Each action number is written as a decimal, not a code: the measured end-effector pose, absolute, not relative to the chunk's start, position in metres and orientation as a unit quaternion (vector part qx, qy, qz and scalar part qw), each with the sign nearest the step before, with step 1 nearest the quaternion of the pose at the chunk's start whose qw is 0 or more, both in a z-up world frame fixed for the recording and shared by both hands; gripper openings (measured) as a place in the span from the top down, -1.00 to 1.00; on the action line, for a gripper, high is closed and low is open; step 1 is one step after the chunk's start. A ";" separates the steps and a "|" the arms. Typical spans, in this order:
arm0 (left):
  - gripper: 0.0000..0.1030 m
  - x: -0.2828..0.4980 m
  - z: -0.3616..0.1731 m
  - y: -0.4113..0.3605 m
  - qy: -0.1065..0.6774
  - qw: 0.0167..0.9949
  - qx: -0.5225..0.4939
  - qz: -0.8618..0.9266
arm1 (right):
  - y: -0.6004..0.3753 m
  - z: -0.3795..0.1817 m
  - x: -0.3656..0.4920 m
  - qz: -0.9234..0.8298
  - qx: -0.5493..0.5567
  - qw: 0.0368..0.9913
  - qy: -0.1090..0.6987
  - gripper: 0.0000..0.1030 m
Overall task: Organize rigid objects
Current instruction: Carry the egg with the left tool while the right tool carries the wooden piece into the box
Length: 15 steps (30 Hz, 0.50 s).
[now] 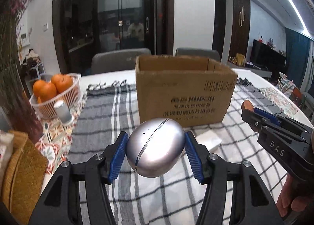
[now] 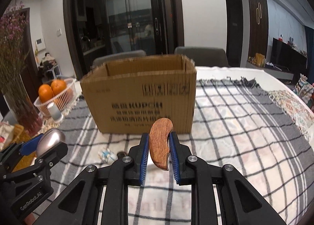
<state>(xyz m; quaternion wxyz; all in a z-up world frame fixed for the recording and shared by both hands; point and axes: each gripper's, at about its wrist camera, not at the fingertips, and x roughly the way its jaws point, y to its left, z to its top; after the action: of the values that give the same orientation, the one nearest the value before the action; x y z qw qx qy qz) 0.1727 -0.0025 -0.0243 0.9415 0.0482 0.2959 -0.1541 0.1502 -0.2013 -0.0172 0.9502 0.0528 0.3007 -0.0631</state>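
My left gripper (image 1: 156, 146) is shut on a silver egg-shaped case (image 1: 155, 147) and holds it above the checked cloth, in front of the open cardboard box (image 1: 184, 95). My right gripper (image 2: 158, 149) is shut on a curved wooden piece (image 2: 160, 142) and holds it upright before the same box (image 2: 141, 95). The right gripper also shows at the right of the left wrist view (image 1: 253, 114), with the wooden piece's tip (image 1: 247, 105) sticking out. The left gripper with the silver case (image 2: 50, 141) shows at the left of the right wrist view.
A white basket of oranges (image 1: 57, 91) and a small white cylinder (image 1: 63, 112) stand left of the box. A white block (image 1: 209, 140) lies on the cloth behind the case. A small wrapped item (image 2: 107, 155) lies on the cloth. Flowers in a vase (image 2: 15, 87) stand at far left.
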 end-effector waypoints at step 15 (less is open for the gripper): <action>-0.12 0.210 0.037 -0.024 0.242 0.954 0.046 -0.168 | -0.219 0.046 0.167 -0.061 0.073 0.969 0.226 0.57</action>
<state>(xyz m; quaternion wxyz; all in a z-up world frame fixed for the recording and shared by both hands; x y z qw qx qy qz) 0.2103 -0.0240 0.0365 0.9544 0.0464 0.2420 -0.1684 0.1673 -0.2195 0.0461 0.9693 0.0732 0.2265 -0.0610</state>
